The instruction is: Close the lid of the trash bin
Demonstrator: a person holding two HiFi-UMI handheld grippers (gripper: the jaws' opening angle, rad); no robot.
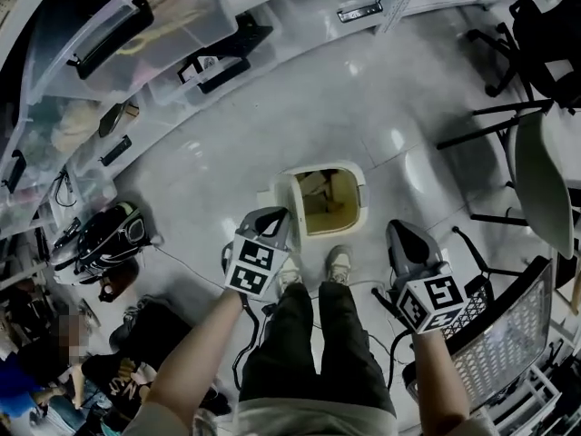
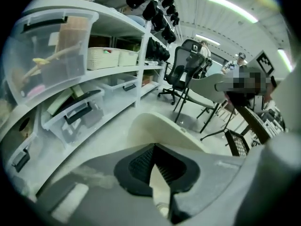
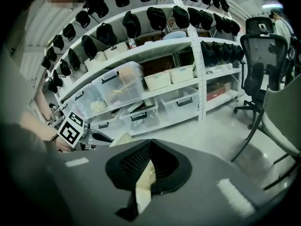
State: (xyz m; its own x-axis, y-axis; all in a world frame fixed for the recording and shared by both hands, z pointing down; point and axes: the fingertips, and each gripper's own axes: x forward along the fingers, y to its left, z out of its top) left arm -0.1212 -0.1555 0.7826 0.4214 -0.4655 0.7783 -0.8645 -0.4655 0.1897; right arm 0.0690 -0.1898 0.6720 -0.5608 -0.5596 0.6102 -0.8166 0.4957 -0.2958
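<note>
Left hand-held gripper [image 1: 276, 216], jaws together, empty, beside the open bin [image 1: 366, 198] at centre; right hand-held gripper [image 1: 400, 232] likewise closed, empty.

Open trash bin [image 1: 362, 196] just beyond person's shoes [image 1: 339, 263]

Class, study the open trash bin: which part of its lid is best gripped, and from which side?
Probably the lid's free top edge, approached from the left by the left gripper. The lid stands raised along the left side of the bin's opening, so its thin rim is exposed there, and the left gripper is nearest.
</note>
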